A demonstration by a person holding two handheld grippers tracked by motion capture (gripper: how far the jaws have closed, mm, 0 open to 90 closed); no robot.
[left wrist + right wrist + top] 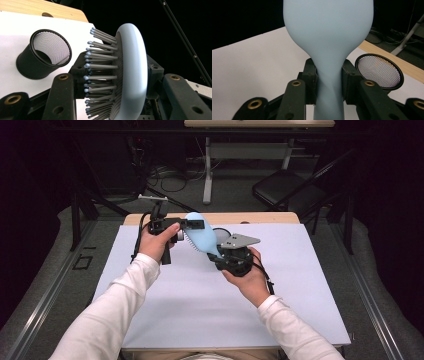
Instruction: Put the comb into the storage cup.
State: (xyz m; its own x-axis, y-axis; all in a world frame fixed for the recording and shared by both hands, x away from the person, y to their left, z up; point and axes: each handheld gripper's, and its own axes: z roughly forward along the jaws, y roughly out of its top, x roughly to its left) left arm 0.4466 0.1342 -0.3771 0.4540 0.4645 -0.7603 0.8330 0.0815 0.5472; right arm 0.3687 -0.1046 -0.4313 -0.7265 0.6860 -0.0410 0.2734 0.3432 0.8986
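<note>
A pale blue hairbrush (202, 237) with grey bristles hangs in the air over the white table (200, 310), held at both ends. My left gripper (192, 224) is shut on its head. In the left gripper view one jaw meets the bristle tips and the other presses the smooth back of the hairbrush (132, 67), with my left gripper (116, 77) around it. My right gripper (220, 252) is shut on the narrow neck of the handle. In the right gripper view the hairbrush (329, 32) rises between the pads of my right gripper (329, 82).
A black mesh cup (45, 53) lies on its side on the table behind the brush, its mouth toward the grippers; it is also in the right gripper view as the mesh cup (378, 71). A wooden edge (260, 217) borders the far side. A folding chair (287, 187) stands beyond.
</note>
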